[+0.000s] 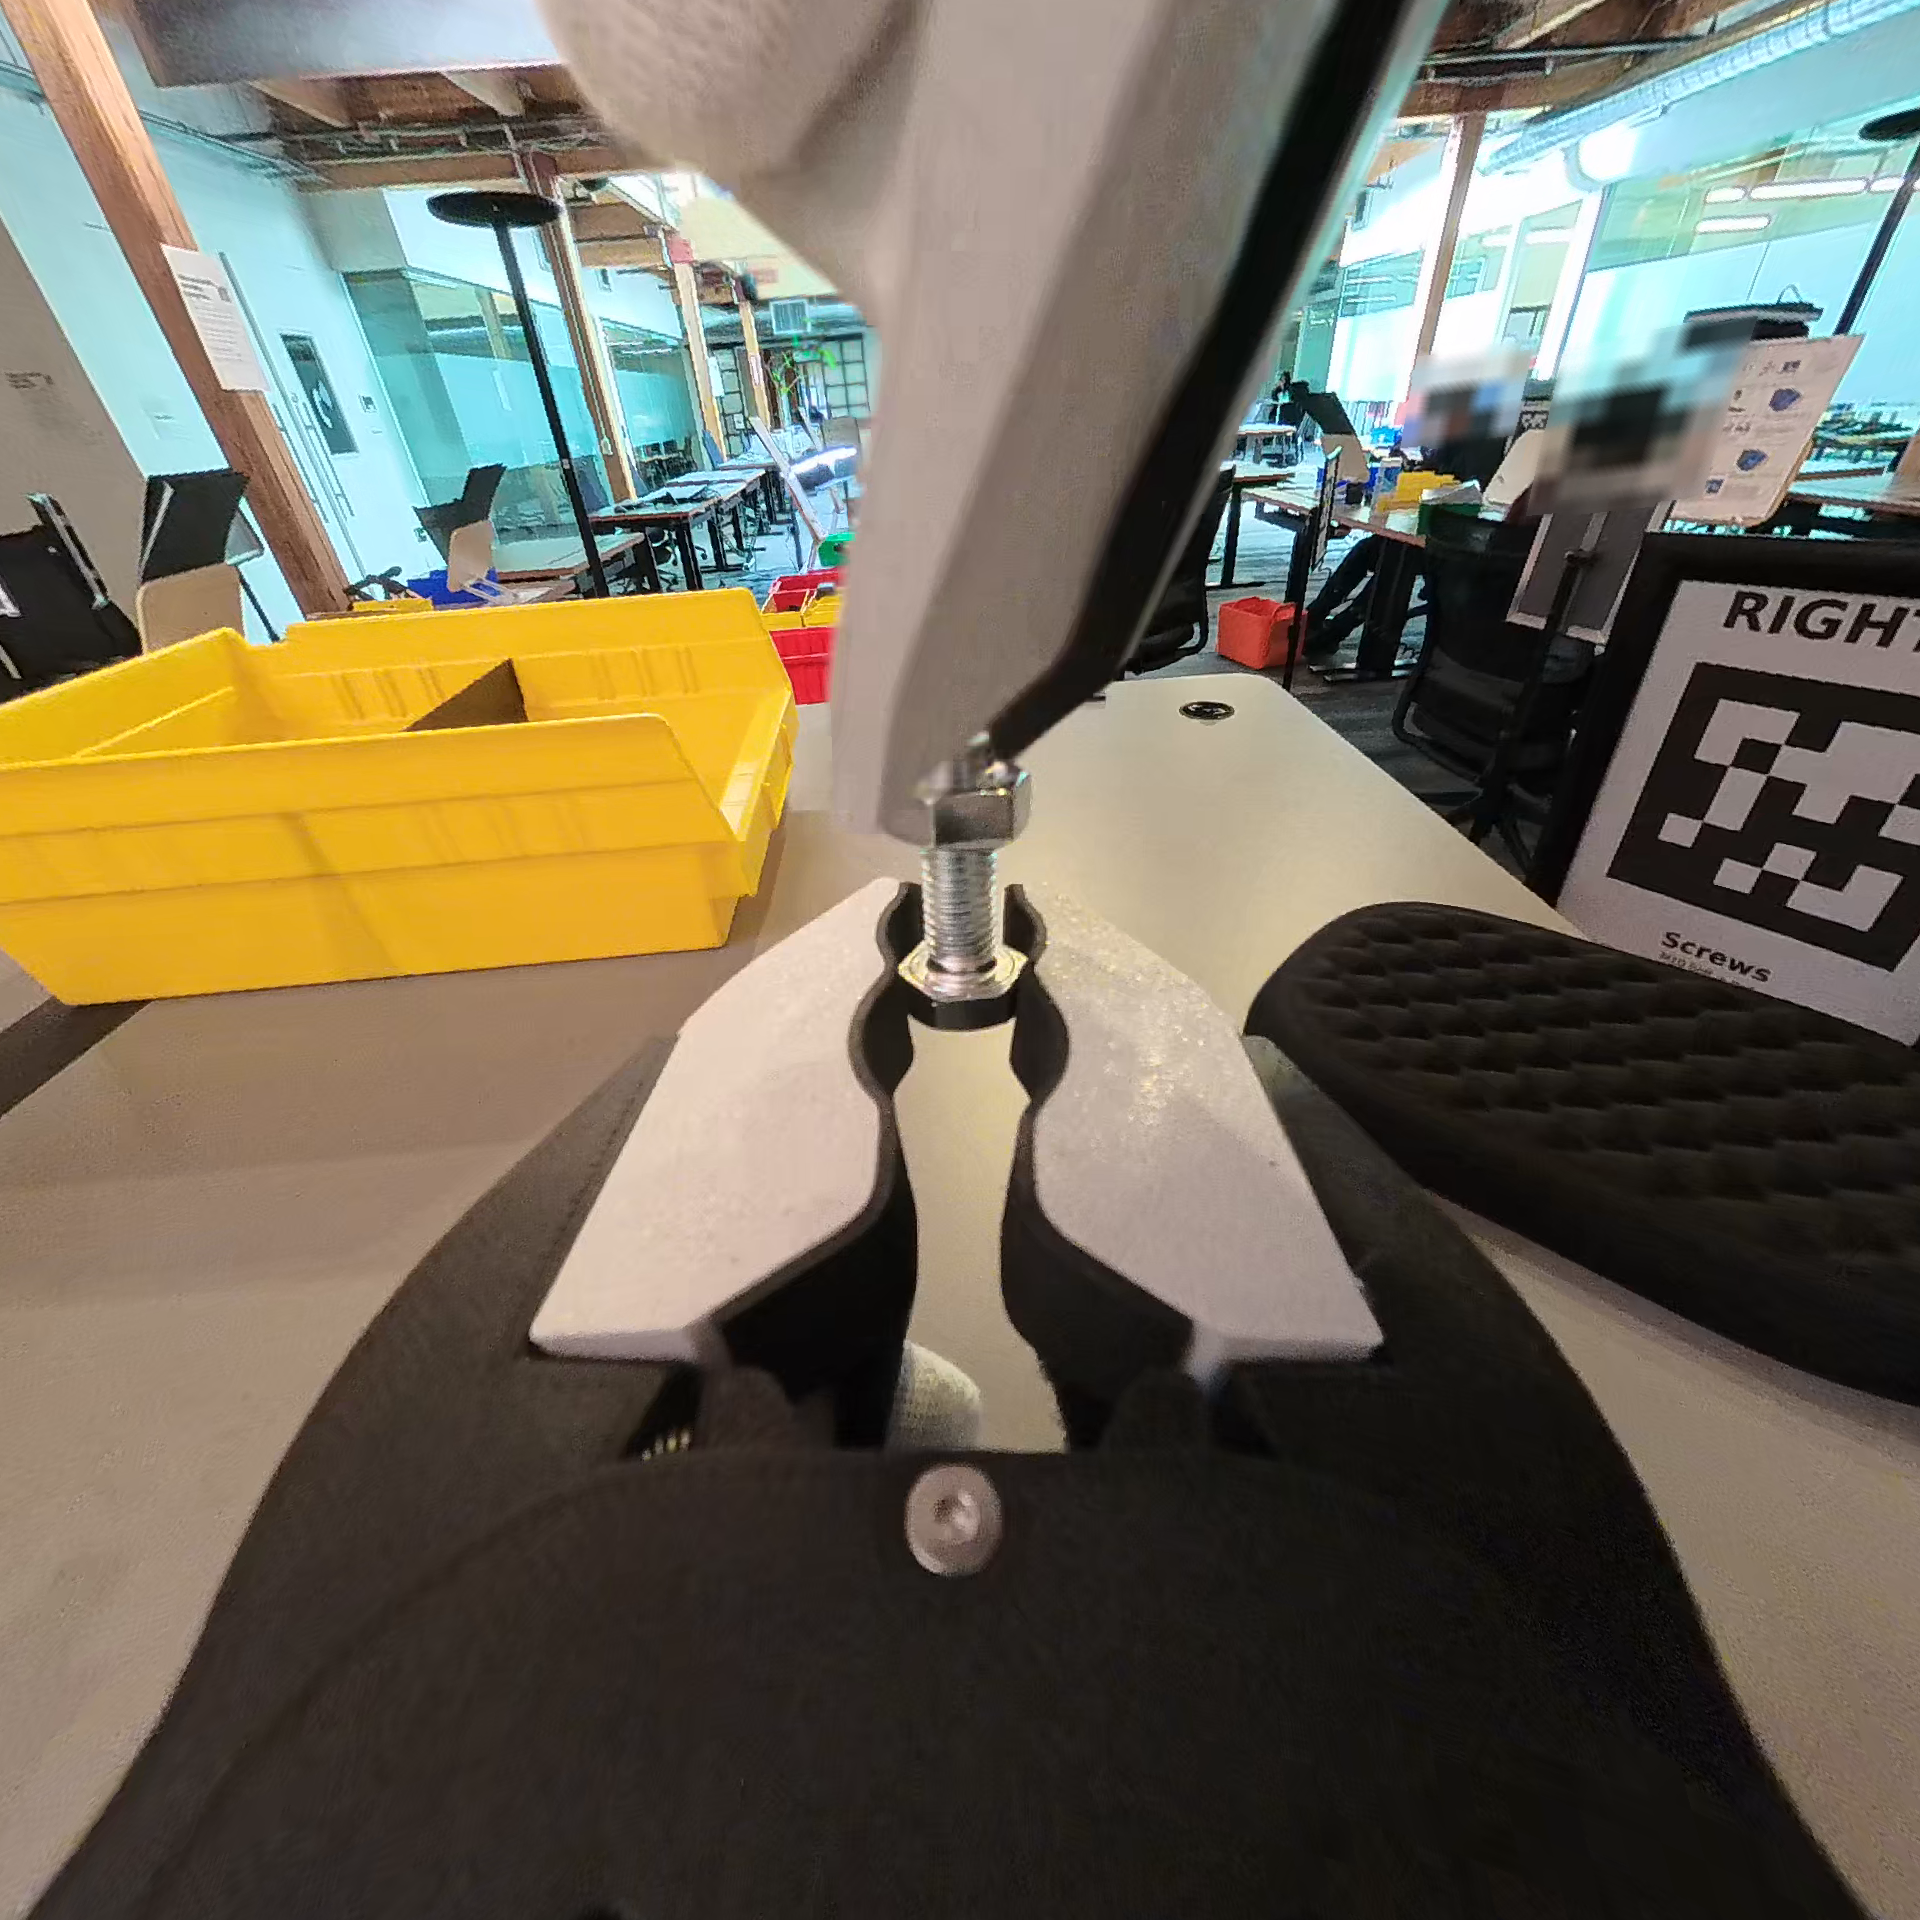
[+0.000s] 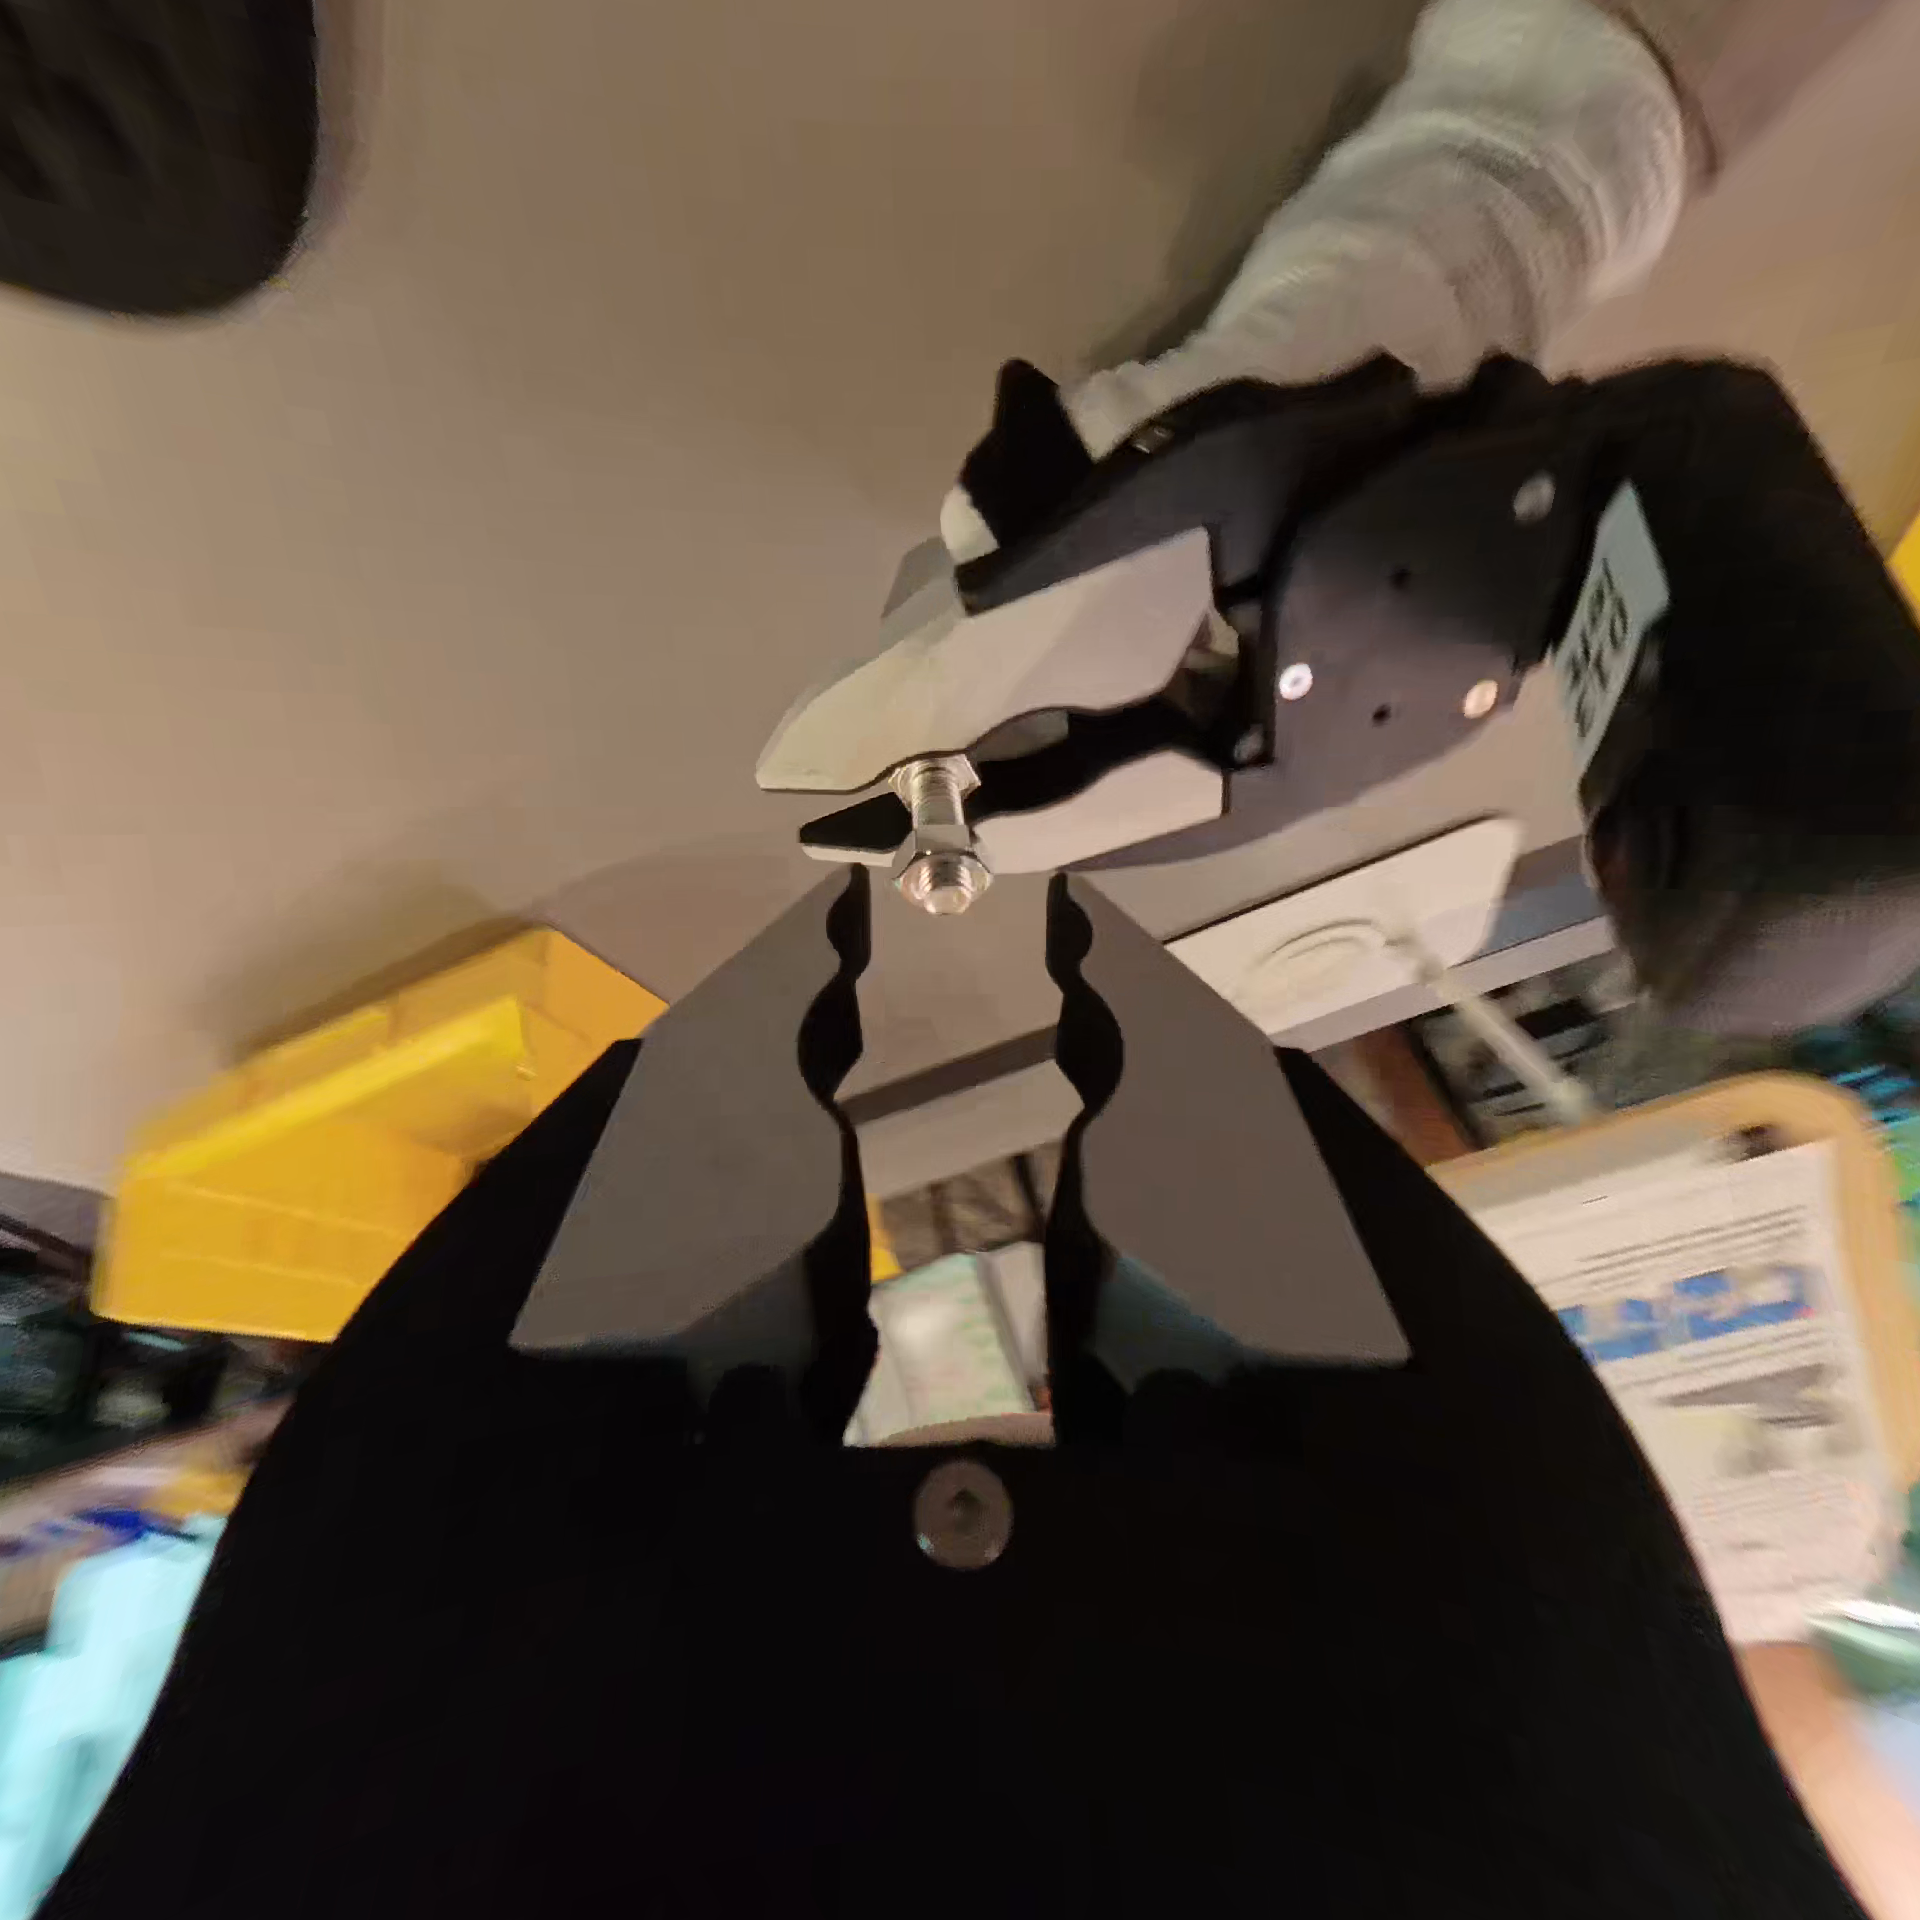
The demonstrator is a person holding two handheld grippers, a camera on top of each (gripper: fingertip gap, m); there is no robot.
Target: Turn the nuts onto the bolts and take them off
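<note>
the left gripper [image 1: 961, 971] clamps the upright bolt [image 1: 958, 914] by its head, threaded nut [image 1: 977, 810] on top; right gripper [image 2: 961, 914] gapes.

Left wrist view is bright and sharp near the bolt [image 1: 961, 914]; lines are bent by the wide lens toward the edges. Right wrist view is dimmer, w/ the yellow bin [image 2: 312, 1143] and things around it smeared by blur.

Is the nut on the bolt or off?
On. The nut sits around the bolt near its tip, with bare thread between it and the left gripper.
</note>
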